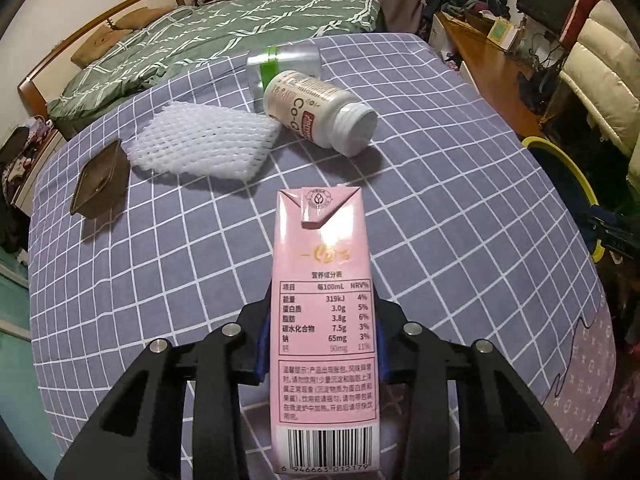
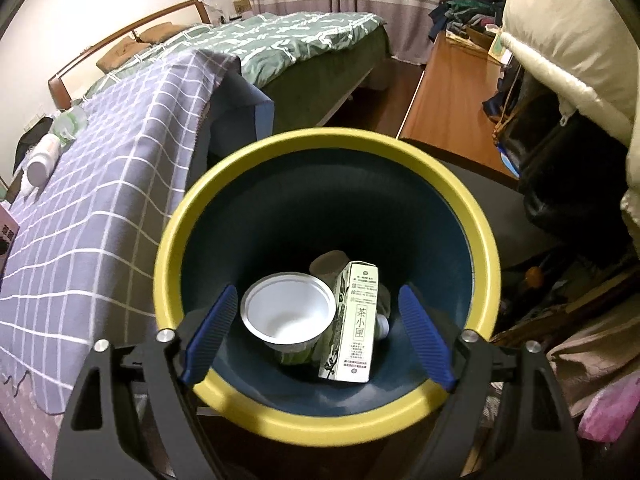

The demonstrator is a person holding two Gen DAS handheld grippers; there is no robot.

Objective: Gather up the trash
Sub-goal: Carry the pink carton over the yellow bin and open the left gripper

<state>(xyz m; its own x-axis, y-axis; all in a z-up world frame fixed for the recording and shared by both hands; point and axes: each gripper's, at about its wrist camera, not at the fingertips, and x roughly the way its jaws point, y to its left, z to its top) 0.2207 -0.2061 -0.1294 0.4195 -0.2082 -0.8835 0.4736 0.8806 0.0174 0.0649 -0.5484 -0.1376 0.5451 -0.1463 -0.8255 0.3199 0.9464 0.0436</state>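
Clamped on the pink carton [image 1: 323, 320] at lower centre, the left gripper [image 1: 320, 344] holds it lifted, probably for carrying to the bin [image 2: 176, 216]. Over that bin the right gripper [image 2: 320, 336] hovers with jaws apart, holding nothing; a cup [image 2: 288, 312] lies inside.

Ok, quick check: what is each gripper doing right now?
Left gripper: shut on the pink carton.
Right gripper: open, holding nothing, over the yellow-rimmed bin.
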